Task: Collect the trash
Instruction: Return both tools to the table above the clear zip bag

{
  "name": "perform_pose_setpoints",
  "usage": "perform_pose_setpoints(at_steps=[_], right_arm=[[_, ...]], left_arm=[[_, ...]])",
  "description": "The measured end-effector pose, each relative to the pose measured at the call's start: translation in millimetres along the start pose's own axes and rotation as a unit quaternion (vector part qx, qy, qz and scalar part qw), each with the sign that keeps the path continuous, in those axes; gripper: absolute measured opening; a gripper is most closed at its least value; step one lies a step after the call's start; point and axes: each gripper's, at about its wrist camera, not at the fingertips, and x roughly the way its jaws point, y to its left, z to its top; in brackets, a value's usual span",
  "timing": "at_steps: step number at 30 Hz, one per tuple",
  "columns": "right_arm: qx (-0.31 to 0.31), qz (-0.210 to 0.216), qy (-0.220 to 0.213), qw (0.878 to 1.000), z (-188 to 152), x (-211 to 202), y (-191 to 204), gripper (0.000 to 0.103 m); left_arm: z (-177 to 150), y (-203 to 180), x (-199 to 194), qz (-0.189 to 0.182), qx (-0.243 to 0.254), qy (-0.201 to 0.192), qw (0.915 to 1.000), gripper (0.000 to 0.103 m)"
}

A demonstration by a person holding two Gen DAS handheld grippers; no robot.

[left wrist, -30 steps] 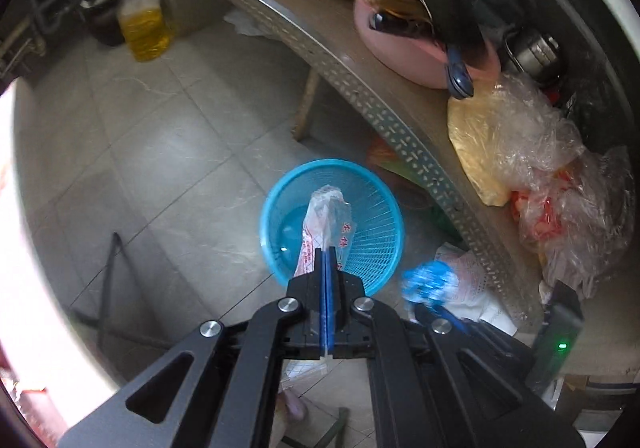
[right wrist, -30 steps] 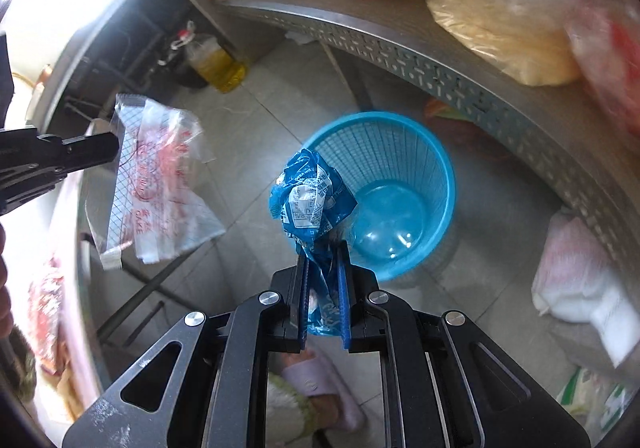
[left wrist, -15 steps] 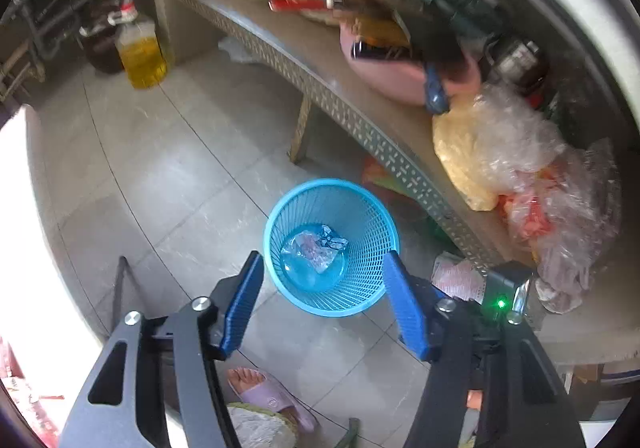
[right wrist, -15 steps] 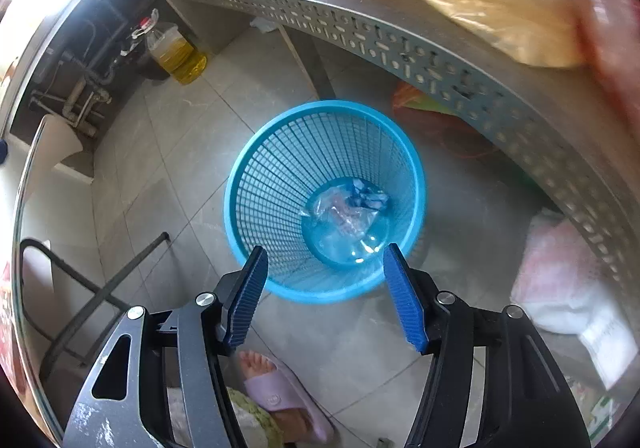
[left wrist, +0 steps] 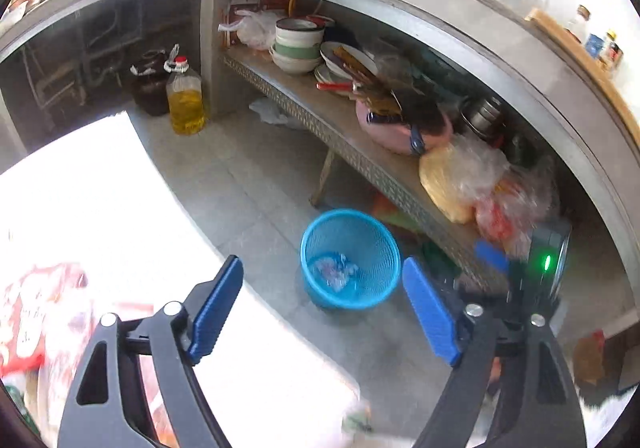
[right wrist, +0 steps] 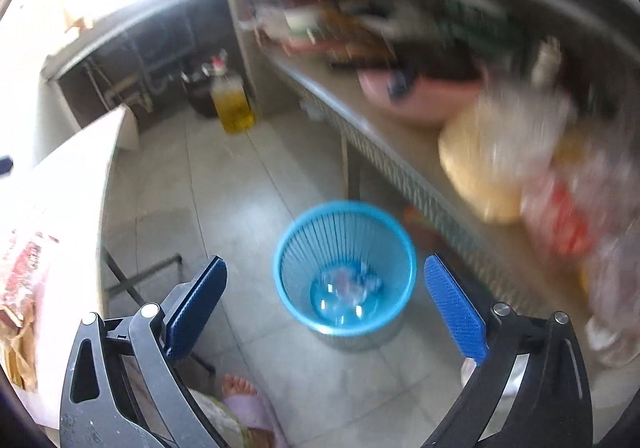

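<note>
Both grippers are empty right now. The left gripper (left wrist: 322, 302) has its blue fingers spread wide apart, and so does the right gripper (right wrist: 326, 302). Nothing is pinched in either one.

The trash is in the blue basket (right wrist: 286, 248). The basket stands on the floor, near the low shelf. Down at its bottom lie crumpled wrappers (right wrist: 352, 284), some clear and some blue. The right wrist view is blurry, so I cannot tell how many pieces there are.

This step looks like the gap between drops. The grippers have nothing to carry, so the next job is likely to find more trash. On the left there is a bright white counter (left wrist: 120, 216). A red and white packet (left wrist: 28, 320) lies on it, near the left gripper. That may be the next thing to pick up, though it is blurred and may not be trash at all. A gripper would need to swing over to it, come down with fingers open, and close on a loose edge.

The floor (left wrist: 248, 184) is pale grey tile. The shelf (left wrist: 320, 104) holds bowls, plates, a pink tub and stuffed plastic bags. A bottle of yellow oil (left wrist: 185, 104) stands on the floor in the corner. A bare foot in a pink slipper (right wrist: 244, 404) shows under the right gripper.
</note>
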Motion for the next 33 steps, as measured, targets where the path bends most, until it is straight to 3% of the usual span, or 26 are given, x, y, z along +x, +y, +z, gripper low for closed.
perform_pose_setpoints(at_steps=[5, 13, 20, 27, 30, 33], right_arm=[[-0.051, 0.009, -0.041, 0.998, 11, -34, 38, 0.095], [-0.104, 0.029, -0.063, 0.992, 20, -67, 89, 0.095], [-0.123, 0.139, -0.081, 0.979, 20, -83, 120, 0.095], [-0.105, 0.247, 0.000, 0.963, 24, -70, 155, 0.095], [-0.073, 0.308, 0.055, 0.947, 22, -61, 168, 0.095], [-0.038, 0.366, 0.115, 0.923, 14, -46, 181, 0.095]], left_arm=[[-40, 15, -52, 0.035, -0.022, -0.054, 0.9977, 0.097], [-92, 49, -111, 0.065, -0.075, -0.095, 0.9906, 0.097], [-137, 86, -147, 0.073, -0.150, -0.102, 0.9808, 0.097], [-177, 118, -171, 0.080, -0.204, -0.135, 0.9663, 0.097], [-188, 125, -177, 0.099, -0.207, -0.148, 0.9620, 0.097], [-195, 128, -178, 0.118, -0.198, -0.156, 0.9605, 0.097]])
